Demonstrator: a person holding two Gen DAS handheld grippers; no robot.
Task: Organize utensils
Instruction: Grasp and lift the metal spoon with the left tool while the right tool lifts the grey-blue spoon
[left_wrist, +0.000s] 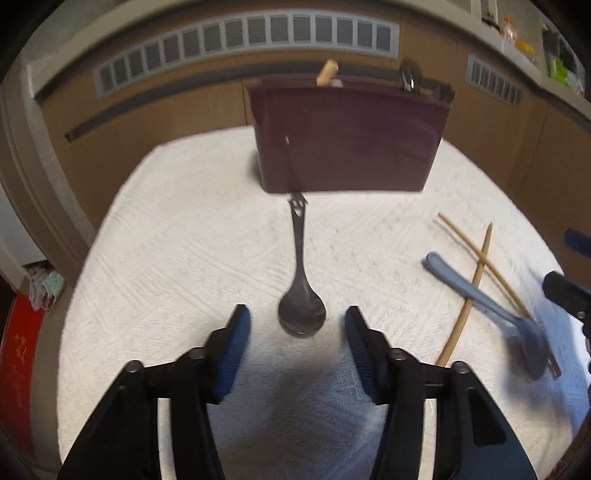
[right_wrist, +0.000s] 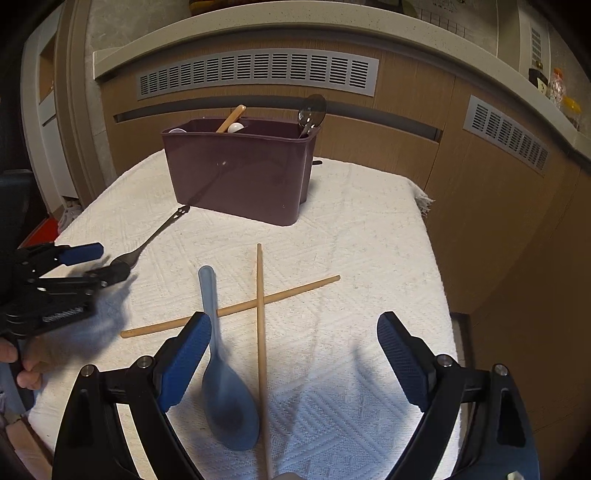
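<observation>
Since the metal spoon (left_wrist: 301, 295) is hard, thin and slippery, grab its skinny handle; it lies flat just ahead between the left gripper's (left_wrist: 297, 325) wide-apart fingers. Right gripper (right_wrist: 293, 350) gapes too.

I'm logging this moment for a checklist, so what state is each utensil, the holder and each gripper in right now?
Left gripper: open, jaws either side of the metal spoon's bowl.
Right gripper: open, holding nothing.
Metal spoon: flat on the white cloth, not gripped.
Blue spoon: lying on the cloth, loose.
Chopsticks: crossed, lying flat.
Maroon holder: upright, already holding several utensils.
</observation>
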